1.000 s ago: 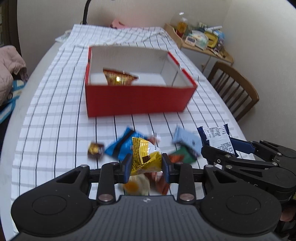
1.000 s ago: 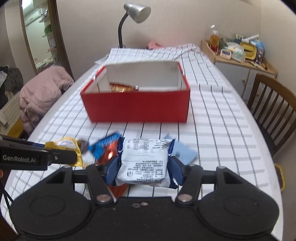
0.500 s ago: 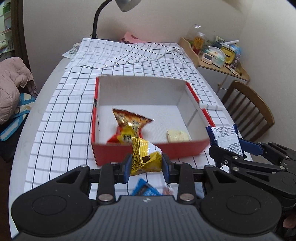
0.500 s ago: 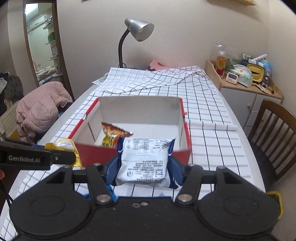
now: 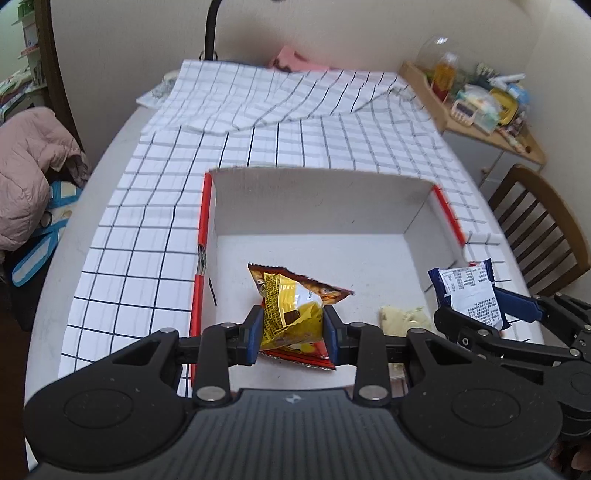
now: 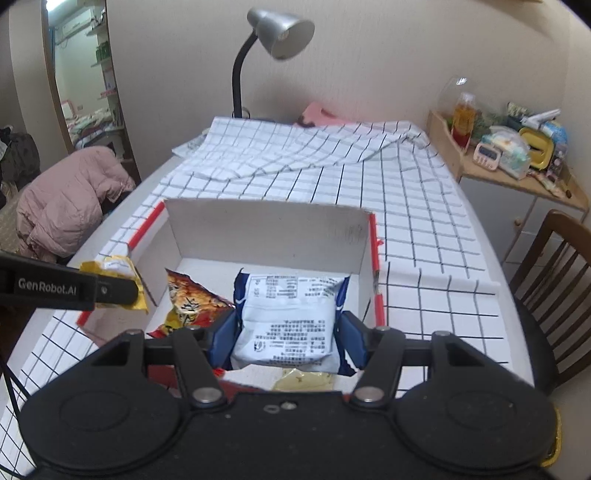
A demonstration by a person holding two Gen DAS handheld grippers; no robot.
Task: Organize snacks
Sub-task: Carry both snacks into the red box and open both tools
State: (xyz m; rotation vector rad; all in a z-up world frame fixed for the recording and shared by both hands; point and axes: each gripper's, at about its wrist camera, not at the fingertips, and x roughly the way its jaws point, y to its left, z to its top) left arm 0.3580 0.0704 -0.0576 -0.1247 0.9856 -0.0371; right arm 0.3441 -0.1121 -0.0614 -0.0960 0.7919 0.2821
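My left gripper (image 5: 291,332) is shut on a yellow snack packet (image 5: 291,310) and holds it above the red box (image 5: 201,236) with white inner walls. My right gripper (image 6: 288,336) is shut on a white and blue snack packet (image 6: 290,321), also above the box (image 6: 375,254). Inside the box lie an orange-red snack bag (image 5: 317,291) and a pale yellow snack (image 5: 402,317). The right gripper's packet shows in the left wrist view (image 5: 469,291); the yellow packet shows in the right wrist view (image 6: 114,269).
The box stands on a table with a white checked cloth (image 5: 295,110). A desk lamp (image 6: 277,33) stands at the far end. A wooden chair (image 6: 554,280) and a cluttered side shelf (image 6: 513,147) are on the right. A pink jacket (image 6: 66,206) lies on the left.
Both grippers have risen and moved forward from the loose snacks on the cloth to above the red box, each carrying its packet.
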